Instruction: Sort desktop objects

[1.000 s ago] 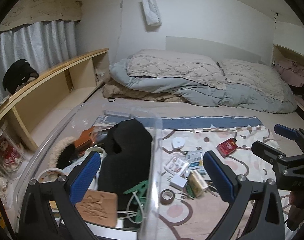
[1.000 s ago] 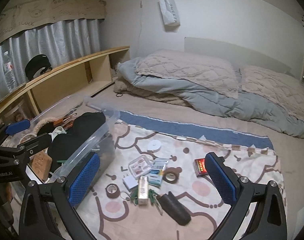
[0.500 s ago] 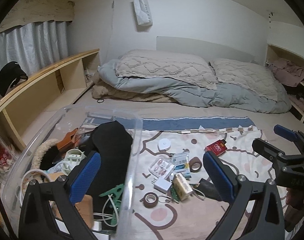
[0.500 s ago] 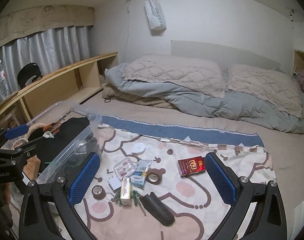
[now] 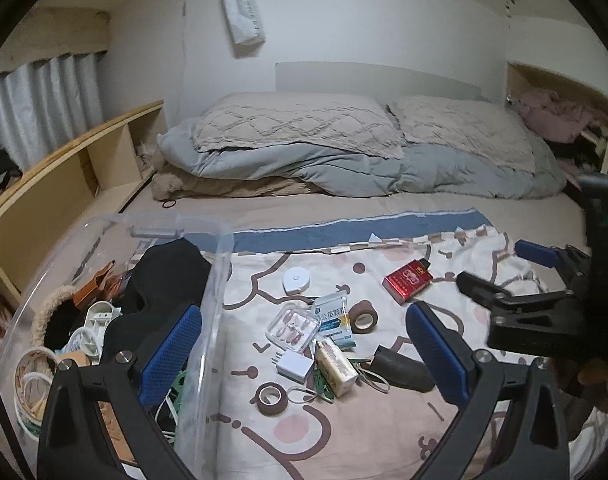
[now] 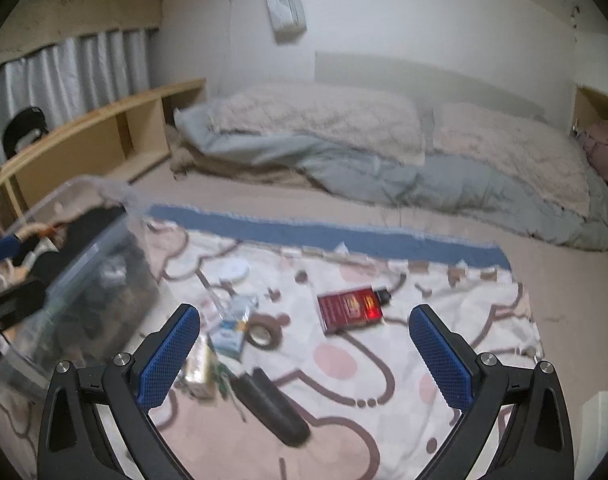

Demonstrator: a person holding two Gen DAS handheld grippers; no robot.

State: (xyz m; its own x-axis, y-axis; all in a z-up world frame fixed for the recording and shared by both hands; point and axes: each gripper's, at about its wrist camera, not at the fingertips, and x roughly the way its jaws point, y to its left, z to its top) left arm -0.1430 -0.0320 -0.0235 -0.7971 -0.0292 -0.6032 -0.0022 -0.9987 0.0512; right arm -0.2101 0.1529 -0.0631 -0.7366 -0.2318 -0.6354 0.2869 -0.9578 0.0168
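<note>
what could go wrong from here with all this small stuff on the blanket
The white charger, gold box, green clips and loose bands lie bunched together, so a grab there might catch more than one. The clear bin already looks heaped with the black cloth, so additions could slide out. The right gripper view is blurred, which may make aiming at the red box harder.
</note>
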